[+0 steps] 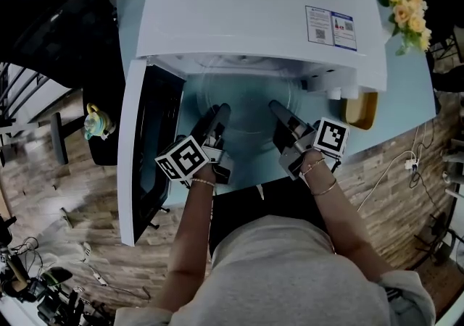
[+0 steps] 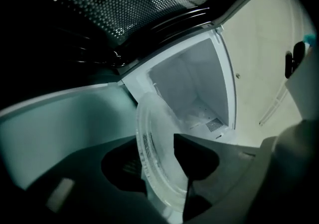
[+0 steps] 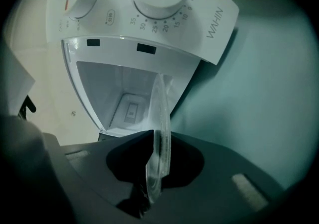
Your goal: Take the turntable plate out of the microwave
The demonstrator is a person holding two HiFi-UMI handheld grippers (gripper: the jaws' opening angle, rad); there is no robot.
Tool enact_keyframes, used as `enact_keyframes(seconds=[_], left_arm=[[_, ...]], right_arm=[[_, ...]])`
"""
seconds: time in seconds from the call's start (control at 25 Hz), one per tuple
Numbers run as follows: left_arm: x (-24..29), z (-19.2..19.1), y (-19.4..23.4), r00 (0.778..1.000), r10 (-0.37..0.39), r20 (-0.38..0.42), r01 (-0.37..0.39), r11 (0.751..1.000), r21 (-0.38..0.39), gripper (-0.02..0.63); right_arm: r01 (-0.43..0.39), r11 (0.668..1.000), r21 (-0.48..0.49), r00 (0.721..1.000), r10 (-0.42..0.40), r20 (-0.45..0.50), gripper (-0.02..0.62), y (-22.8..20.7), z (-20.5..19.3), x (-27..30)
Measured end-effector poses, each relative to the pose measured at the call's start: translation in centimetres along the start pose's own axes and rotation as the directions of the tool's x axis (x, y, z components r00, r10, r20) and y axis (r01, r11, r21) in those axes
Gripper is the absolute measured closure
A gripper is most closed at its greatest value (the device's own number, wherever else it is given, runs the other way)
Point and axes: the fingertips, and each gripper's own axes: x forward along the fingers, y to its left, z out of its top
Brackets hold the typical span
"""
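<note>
White microwave stands on the blue table, with its door swung open to the left. The glass turntable plate sits at the cavity mouth. The left gripper and right gripper each pinch its rim on opposite sides.

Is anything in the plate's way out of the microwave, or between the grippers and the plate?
Nothing visible. The left gripper and right gripper each clamp the plate by its rim at the mouth of the microwave, and the door stands wide open to the left.
</note>
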Motion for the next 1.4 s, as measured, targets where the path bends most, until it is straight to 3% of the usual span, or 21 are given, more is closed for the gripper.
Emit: enact_keyframes(seconds=[0.4, 0.8, 1.24, 1.4], left_arm=[[1.6, -0.1, -0.1, 0.996, -0.080, -0.037, 0.077, 0.995, -0.071, 0.442], [1.2, -0.8, -0.6, 0.992, -0.116, -0.057, 0.111, 0.991, -0.076, 0.497], [-0.8, -1.6, -2.4, 0.987, -0.153, 0.055, 0.158, 0.984, -0.084, 0.523], [-1.8, -2.2, -2.3, 0.991, -0.111, 0.078, 0.117, 0.989, -0.085, 0.523]], right_arm=[[0.008, 0.999, -0.045, 0.997, -0.011, -0.075, 0.532, 0.0, -0.9, -1.5], [0.010, 0.998, -0.064, 0.999, -0.013, -0.048, 0.515, -0.3, -1.1, -2.3], [0.015, 0.986, -0.164, 1.000, -0.019, -0.021, 0.492, 0.1, -0.7, -3.3], [0.003, 0.983, -0.182, 0.999, -0.010, -0.042, 0.489, 0.5, -1.1, -3.6]])
